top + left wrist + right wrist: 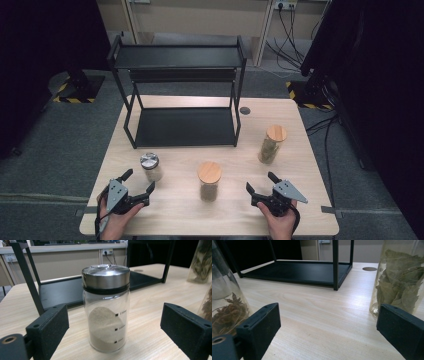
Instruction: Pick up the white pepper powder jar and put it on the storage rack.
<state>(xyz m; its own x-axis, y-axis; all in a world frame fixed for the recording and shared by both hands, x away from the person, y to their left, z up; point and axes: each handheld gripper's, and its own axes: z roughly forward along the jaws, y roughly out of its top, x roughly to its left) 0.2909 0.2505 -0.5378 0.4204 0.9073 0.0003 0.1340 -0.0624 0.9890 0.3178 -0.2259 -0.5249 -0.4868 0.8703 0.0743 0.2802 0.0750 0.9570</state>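
On table [180, 160], steel-lidded jar [106, 307] before left gripper [115, 337]

Leaf jar [398, 277] beside the right jaw is cut off at top; scale markings [121, 327] ahead of the jaws are blurred.

This looks like a lab or studio set up for recording, not a home. A light wooden worktop [300, 130] stands alone on grey carpet [60, 145], flanked left and right by dark curtains [380, 75] and stand bases marked with yellow-and-black hazard tape [75, 92]. Cables [290, 30] hang from wall sockets [285, 5] at the far side, and more trail over the floor on the right.
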